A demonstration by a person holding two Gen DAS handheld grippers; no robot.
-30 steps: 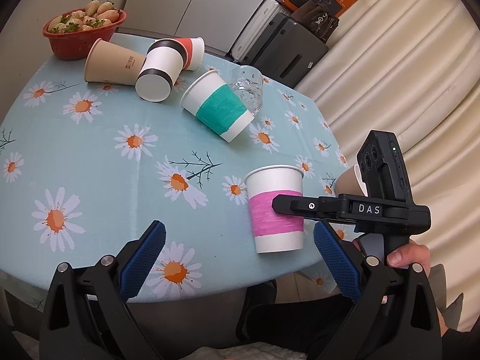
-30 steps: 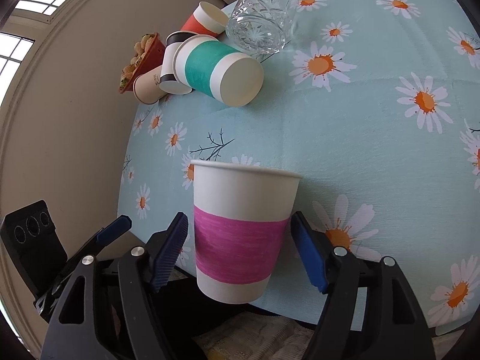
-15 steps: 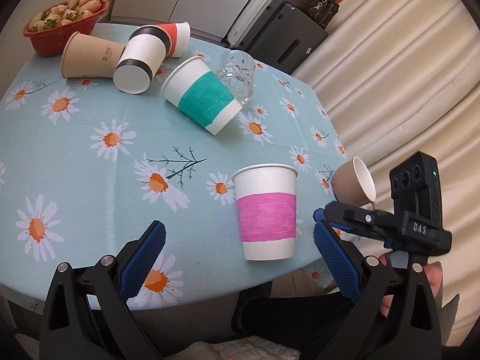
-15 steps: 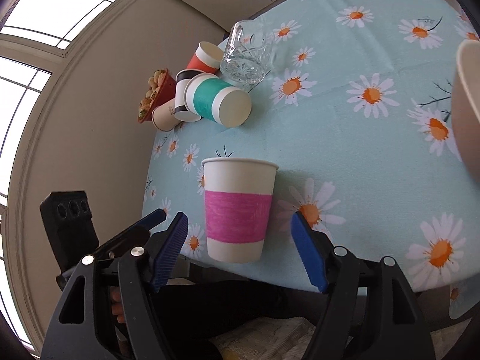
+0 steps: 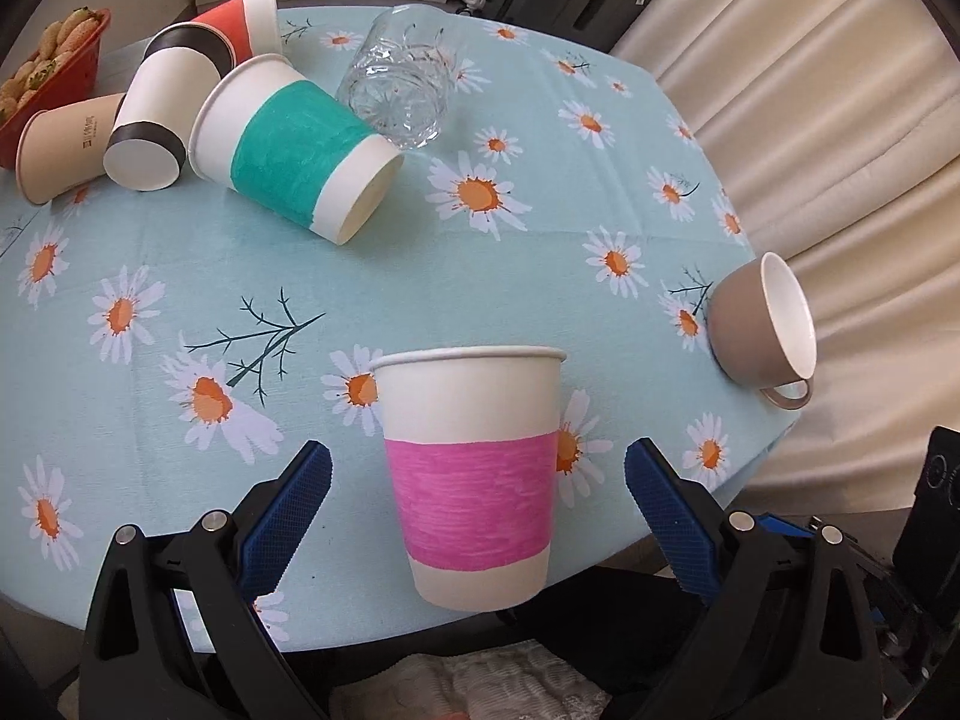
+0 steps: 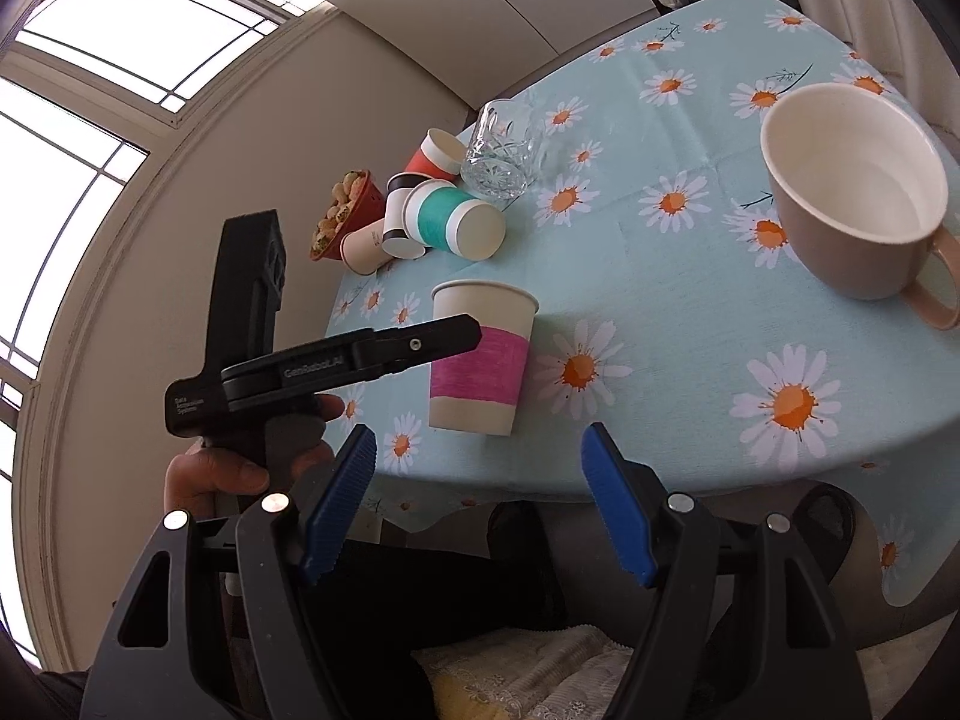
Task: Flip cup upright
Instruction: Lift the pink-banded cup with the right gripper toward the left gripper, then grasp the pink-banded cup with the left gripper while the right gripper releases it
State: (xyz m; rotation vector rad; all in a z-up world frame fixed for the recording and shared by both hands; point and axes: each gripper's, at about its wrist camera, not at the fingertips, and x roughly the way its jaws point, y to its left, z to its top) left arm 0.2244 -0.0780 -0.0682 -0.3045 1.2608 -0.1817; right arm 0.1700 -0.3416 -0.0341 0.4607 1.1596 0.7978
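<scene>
Pink-banded paper cup [image 5: 474,474] stands upright near the bench [image 5: 420,276] edge, between the left hand-held gripper's [image 5: 477,495] wide jaws. Right hand-held gripper [image 6: 477,501] gapes empty; next probably the tipped brown mug [image 6: 852,192] beyond the cup.

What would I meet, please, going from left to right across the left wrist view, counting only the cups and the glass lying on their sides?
Tan paper cup → black-banded white cup → teal-banded cup → clear glass → brown mug. The red cup behind overlaps the others, so I leave it out.
</scene>
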